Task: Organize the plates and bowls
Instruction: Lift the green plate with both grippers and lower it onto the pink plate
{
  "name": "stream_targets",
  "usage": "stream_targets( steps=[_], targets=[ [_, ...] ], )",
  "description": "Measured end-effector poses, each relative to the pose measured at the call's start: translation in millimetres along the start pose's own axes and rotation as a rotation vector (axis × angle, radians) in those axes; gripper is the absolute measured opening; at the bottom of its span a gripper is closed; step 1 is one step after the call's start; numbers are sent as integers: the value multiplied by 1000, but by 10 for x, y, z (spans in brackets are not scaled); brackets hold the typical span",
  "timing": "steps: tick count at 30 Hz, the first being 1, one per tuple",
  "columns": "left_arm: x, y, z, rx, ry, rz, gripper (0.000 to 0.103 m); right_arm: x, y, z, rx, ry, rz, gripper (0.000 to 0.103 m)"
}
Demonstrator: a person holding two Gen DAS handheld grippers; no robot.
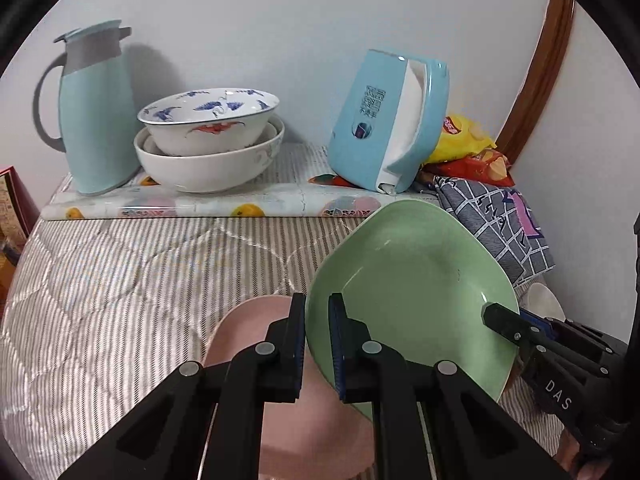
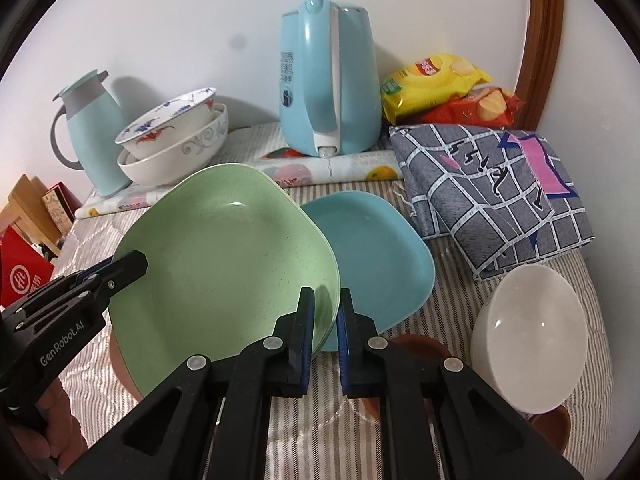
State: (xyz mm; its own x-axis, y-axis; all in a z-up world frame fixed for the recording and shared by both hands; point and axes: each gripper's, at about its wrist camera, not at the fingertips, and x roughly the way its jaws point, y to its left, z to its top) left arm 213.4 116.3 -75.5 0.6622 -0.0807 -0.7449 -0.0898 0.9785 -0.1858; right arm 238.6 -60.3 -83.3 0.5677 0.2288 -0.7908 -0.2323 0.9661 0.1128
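The striped bedcover (image 1: 120,280) serves as the work surface. At its far edge, by the wall, stand a pale blue jug (image 1: 96,108) and a blue kettle (image 2: 328,76).

Done, by the look of it: two white bowls (image 1: 208,136) are nested beside the jug, the painted one inside the plain one.

In hand: the green plate (image 2: 224,260) is held tilted above the bedcover, gripped at opposite rims. The left gripper (image 1: 317,344) is clamped on its near-left edge, with one pad on each face of the rim. The right gripper (image 2: 326,340) is clamped likewise on the opposite edge.

Left to do, as judged from the layout:
1. The blue plate (image 2: 376,256) lies flat on the cover, just behind the green plate.
2. The pink plate (image 1: 248,328) lies under the lifted green plate, partly hidden.
3. A white bowl (image 2: 528,336) sits on its own, well apart from the nested pair.

The plates are not yet stacked, so the task appears roughly half complete.
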Motion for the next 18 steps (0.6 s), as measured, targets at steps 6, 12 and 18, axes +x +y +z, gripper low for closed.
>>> stream_targets(
  steps=[6, 12, 18],
  targets=[
    [-184, 120, -73, -14, -16, 20, 11, -67, 150, -27, -28, -10, 16, 10],
    [-283, 233, -136, -29, -21, 38, 11, -109, 285, -56, -54, -24, 29, 9],
    [-304, 328, -206, -34, -12, 56, 11, -56, 384, -79, -70, -19, 43, 9]
  ],
)
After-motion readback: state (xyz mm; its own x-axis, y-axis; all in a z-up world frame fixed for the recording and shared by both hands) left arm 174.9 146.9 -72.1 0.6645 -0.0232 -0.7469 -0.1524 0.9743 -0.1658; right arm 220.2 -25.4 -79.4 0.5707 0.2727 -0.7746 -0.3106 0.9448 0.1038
